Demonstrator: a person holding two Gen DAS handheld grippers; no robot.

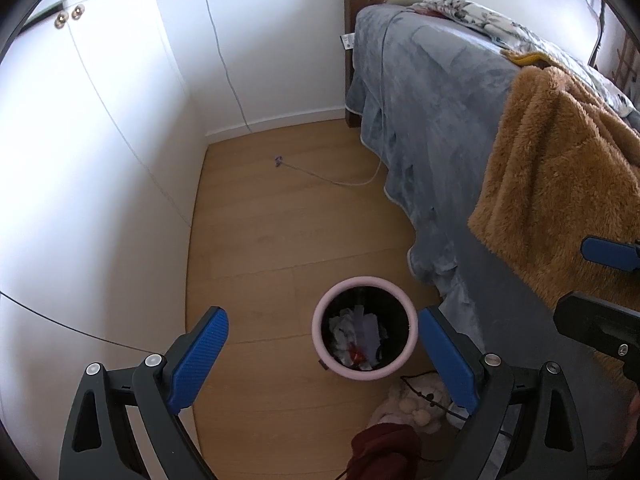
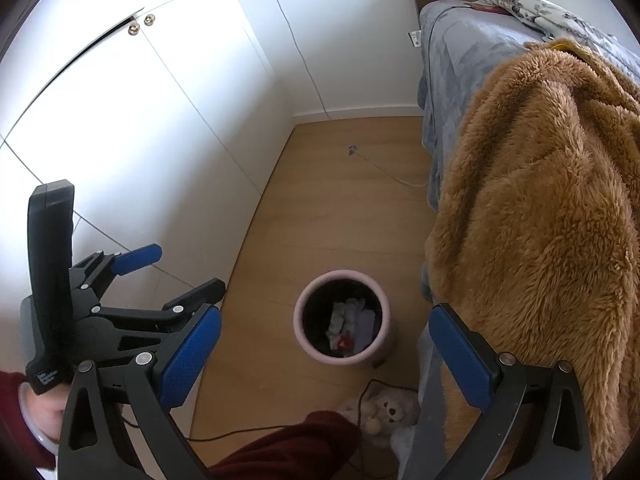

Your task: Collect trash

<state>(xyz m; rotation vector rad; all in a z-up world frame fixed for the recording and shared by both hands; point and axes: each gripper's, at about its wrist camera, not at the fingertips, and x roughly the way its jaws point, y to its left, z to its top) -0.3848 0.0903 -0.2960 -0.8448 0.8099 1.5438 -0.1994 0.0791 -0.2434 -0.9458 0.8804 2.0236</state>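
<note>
A pink-rimmed round trash bin (image 1: 320, 320) (image 2: 298, 322) stands on the wooden floor beside the bed. It holds crumpled white paper and a red scrap (image 1: 357, 356) (image 2: 343, 343). My left gripper (image 1: 322, 354) hangs open high above the bin, nothing between its blue pads. In the right wrist view that left gripper (image 2: 180, 272) shows at the left, held by a hand. My right gripper (image 2: 324, 356) is also open and empty above the bin, its right finger close to the brown blanket. One of its blue pads (image 1: 608, 254) shows at the right edge of the left wrist view.
A bed with a grey cover (image 1: 424, 120) and a brown fluffy blanket (image 2: 540, 220) fills the right side. White cupboard doors (image 1: 80, 160) line the left. A cable (image 1: 328, 178) lies on the floor. A plush toy (image 2: 384, 410) and a dark red sleeve (image 2: 288, 452) are below.
</note>
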